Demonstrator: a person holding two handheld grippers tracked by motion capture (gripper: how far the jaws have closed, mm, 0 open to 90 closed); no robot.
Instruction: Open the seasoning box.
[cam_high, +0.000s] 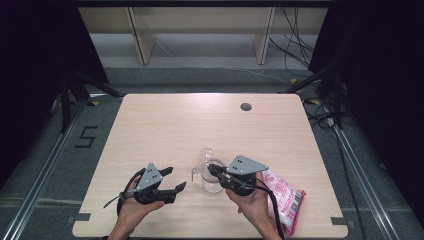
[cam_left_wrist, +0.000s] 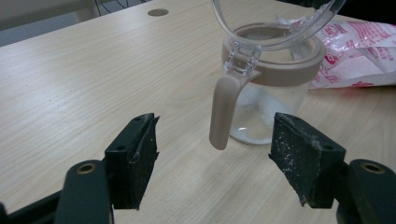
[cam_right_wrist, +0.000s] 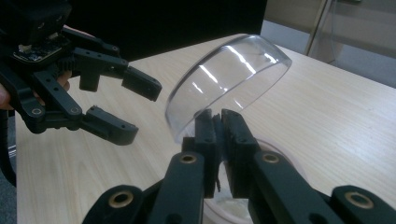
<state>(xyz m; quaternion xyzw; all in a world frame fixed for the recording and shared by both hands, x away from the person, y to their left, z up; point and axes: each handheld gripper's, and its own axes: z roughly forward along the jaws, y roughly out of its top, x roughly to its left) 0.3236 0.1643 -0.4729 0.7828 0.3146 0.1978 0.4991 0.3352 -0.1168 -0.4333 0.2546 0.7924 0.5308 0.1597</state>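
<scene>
A clear glass jar (cam_high: 211, 184) with a beige collar (cam_left_wrist: 285, 72) stands on the wooden table (cam_high: 200, 125) at the near middle. Its domed clear lid (cam_right_wrist: 229, 70) is swung up on its hinge, and a beige clasp lever (cam_left_wrist: 221, 114) hangs down the jar's side. My right gripper (cam_right_wrist: 219, 122) is shut on the lid's rim, holding the lid tilted up over the jar mouth. My left gripper (cam_left_wrist: 214, 140) stands open a short way in front of the clasp, with nothing touching its pads. In the high view the left gripper (cam_high: 176, 178) sits left of the jar and the right gripper (cam_high: 212, 169) right of it.
A pink and white printed bag (cam_high: 286, 201) lies at the near right edge, just behind my right hand. A round cable hole (cam_high: 245, 106) sits at the far side of the table. The floor beyond holds shelf legs and cables.
</scene>
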